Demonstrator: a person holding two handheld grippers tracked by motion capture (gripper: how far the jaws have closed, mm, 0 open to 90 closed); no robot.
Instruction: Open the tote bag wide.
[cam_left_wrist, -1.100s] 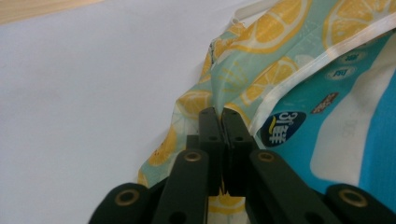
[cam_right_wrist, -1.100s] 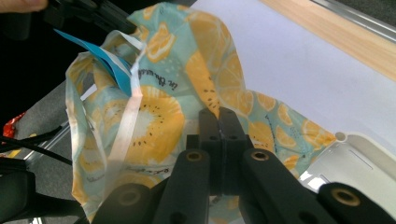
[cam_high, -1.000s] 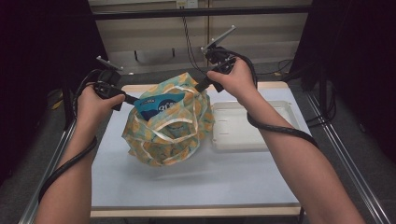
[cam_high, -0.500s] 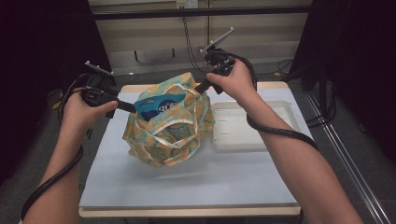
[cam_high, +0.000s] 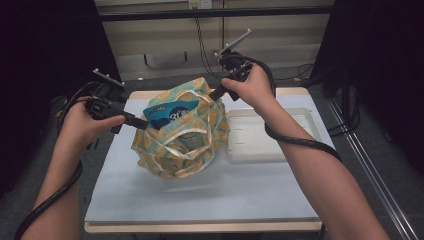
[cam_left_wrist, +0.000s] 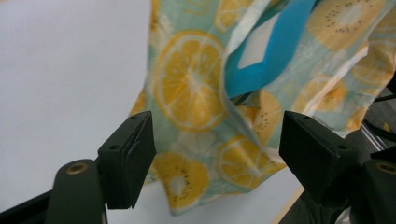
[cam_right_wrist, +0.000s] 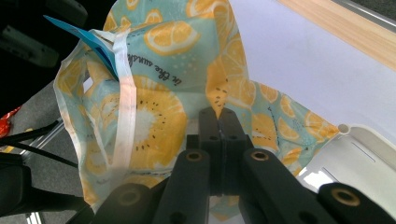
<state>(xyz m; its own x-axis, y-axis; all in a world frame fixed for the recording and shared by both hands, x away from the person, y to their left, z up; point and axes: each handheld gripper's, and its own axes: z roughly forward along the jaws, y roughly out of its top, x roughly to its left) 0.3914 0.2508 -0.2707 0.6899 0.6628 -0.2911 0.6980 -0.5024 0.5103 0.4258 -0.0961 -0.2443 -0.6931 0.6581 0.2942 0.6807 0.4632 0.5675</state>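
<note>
1. R gripper: my jaws are clamped tight on a fold of the teal fabric bag w/ orange-slice and kiwi print, at its upper right edge. In the right gripper view the cloth pinches in right at the closed tips.
2. L gripper: jaws have just been opening, now spread wide. In the left gripper view the bag fabric hangs between and beyond the two black pads, neither pad pressing on it. So nothing gripped on the L side.
3. Bag sits on the pale blue-grey table mat, left of centre, bulging and propped up by the R grip.
4. Blue plastic packet w/ white lettering pokes out of the bag mouth, near the L gripper tips.
5. White shallow plastic tray lies on the mat just right of the bag; bag's side touches or overlaps its left rim, can't tell which.
</note>
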